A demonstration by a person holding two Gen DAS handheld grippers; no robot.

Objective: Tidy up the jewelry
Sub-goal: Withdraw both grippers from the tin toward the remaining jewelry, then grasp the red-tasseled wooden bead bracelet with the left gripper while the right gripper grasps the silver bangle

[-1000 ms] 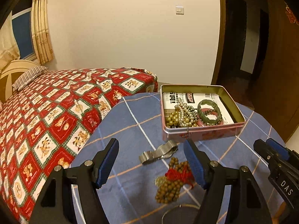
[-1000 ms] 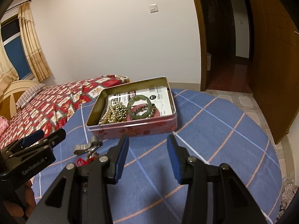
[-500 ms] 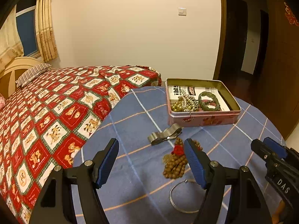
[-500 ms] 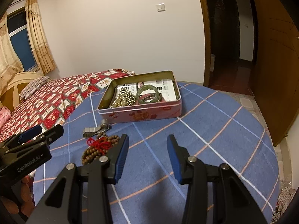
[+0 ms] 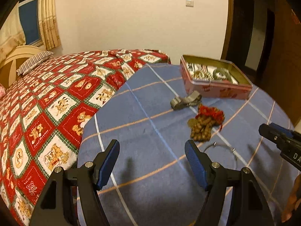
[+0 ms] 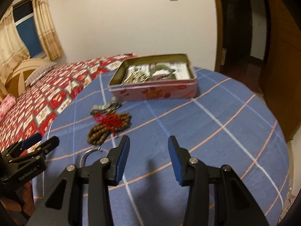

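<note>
Room: cream wall, bed (image 5: 56, 94) with red patterned quilt at the table's left edge, dark doorway (image 6: 242, 28) on the right.
Table: round, blue checked cloth (image 6: 216, 131).
Tin (image 6: 154, 92): open, near the far edge, holding pearls and a green bangle (image 6: 161, 69).
Loose pieces: grey clasp (image 5: 185, 100) just in front of the tin; bead string (image 6: 107, 126) with red knot beside it; thin metal ring (image 5: 222, 148) nearest.
Left gripper (image 5: 152, 158): jaws apart, empty, over bare cloth.
Right gripper (image 6: 148, 150): jaws apart, empty.
Left view only: ring's full arc.
Right view only: ring half hidden behind a finger.
</note>
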